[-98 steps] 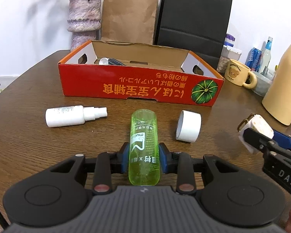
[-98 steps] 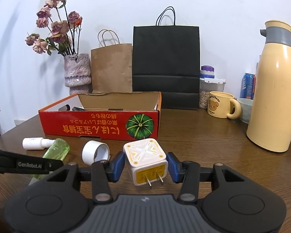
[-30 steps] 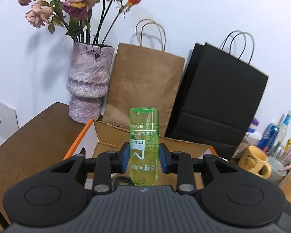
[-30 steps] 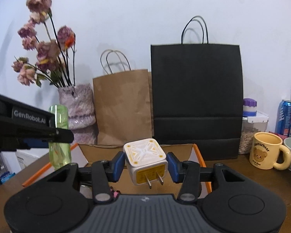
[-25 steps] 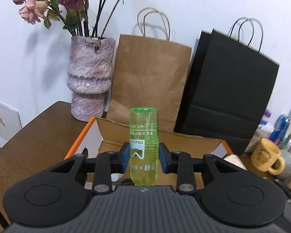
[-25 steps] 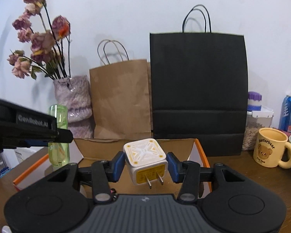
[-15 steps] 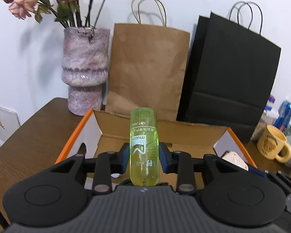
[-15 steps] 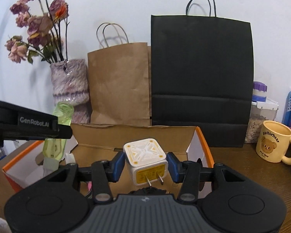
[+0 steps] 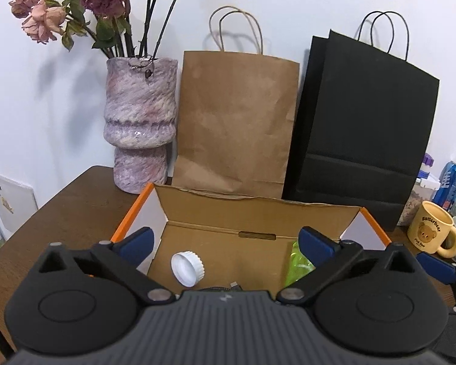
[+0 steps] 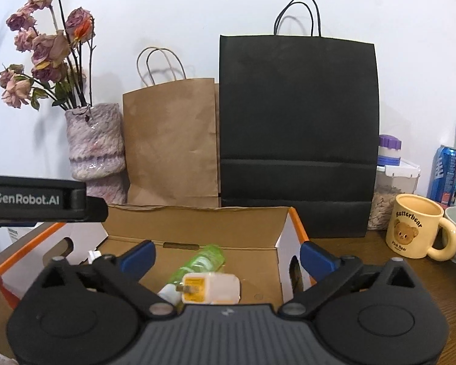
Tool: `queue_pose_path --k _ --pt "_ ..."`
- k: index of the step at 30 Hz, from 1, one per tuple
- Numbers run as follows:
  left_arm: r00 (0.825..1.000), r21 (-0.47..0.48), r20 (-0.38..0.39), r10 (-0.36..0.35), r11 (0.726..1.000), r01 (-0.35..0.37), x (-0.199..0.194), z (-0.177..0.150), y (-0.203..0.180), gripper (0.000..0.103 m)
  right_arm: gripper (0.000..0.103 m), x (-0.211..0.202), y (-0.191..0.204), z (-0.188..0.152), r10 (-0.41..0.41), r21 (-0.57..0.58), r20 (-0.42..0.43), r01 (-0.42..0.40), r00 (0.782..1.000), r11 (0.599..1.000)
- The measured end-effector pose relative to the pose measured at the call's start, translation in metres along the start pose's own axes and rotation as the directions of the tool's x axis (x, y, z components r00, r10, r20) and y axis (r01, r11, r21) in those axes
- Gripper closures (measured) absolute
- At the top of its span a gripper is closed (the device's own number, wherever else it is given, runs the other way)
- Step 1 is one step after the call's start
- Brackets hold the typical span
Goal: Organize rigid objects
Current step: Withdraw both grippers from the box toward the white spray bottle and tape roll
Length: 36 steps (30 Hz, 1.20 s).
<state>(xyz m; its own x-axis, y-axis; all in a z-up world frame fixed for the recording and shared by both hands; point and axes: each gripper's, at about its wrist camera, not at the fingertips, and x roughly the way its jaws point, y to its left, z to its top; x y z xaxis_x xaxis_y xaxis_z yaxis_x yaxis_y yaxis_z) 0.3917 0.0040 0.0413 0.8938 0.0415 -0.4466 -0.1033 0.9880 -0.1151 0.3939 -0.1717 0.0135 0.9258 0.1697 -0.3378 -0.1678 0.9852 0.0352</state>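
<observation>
1. Left gripper (image 9: 225, 241): jaws spread wide, holding nothing, hovering over the open cardboard box (image 9: 252, 213).
2. Right gripper (image 10: 226, 254): jaws also spread wide, nothing between them, above the same box (image 10: 197, 222).
3. Green bottle (image 10: 202, 263) lies on its side on the box floor, tilted diagonally; in the left wrist view only a green sliver (image 9: 298, 263) shows behind the right finger.
4. White charger plug (image 10: 211, 289) lies on its side in the box, prongs pointing left, just near of the green bottle and touching or overlapping it.
5. White screw cap (image 9: 188, 269) sits on the box floor, left of centre, open side facing up and toward the camera.
6. Small white item (image 10: 93, 256) at the box's left inner wall, partly hidden; cannot tell what it is.
7. Far of the box: brown paper bag (image 9: 234, 121) in the middle, black paper bag (image 9: 358, 133) to its right, both upright against the wall.
8. Purple textured vase (image 9: 139, 121) with dried roses (image 9: 103, 0) stands at far left, beside the brown bag.
9. Yellow bear mug (image 10: 416, 231) on the wooden table (image 9: 67, 213), right of the box, well apart from it.
10. Blue can (image 10: 442, 173) and a lidded clear container (image 10: 392, 182) stand far right behind the mug.
</observation>
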Motion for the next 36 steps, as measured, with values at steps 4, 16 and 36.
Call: queue_pose_path --k 4,16,36 --pt "1.0 -0.011 -0.004 0.01 1.0 -0.01 0.001 0.0 0.003 0.0 0.0 -0.001 0.0 0.001 0.002 -0.002 -0.001 -0.002 1.0 1.0" --pt "1.0 -0.004 0.023 0.012 1.0 -0.012 -0.021 0.0 0.013 0.0 0.0 -0.02 -0.001 0.005 0.007 -0.002 0.011 -0.006 1.0 1.0" --pt "0.999 0.018 0.023 0.038 0.999 -0.039 -0.089 -0.045 0.047 0.0 0.0 -0.102 0.002 -0.023 0.039 -0.063 0.0 -0.039 0.999 0.997"
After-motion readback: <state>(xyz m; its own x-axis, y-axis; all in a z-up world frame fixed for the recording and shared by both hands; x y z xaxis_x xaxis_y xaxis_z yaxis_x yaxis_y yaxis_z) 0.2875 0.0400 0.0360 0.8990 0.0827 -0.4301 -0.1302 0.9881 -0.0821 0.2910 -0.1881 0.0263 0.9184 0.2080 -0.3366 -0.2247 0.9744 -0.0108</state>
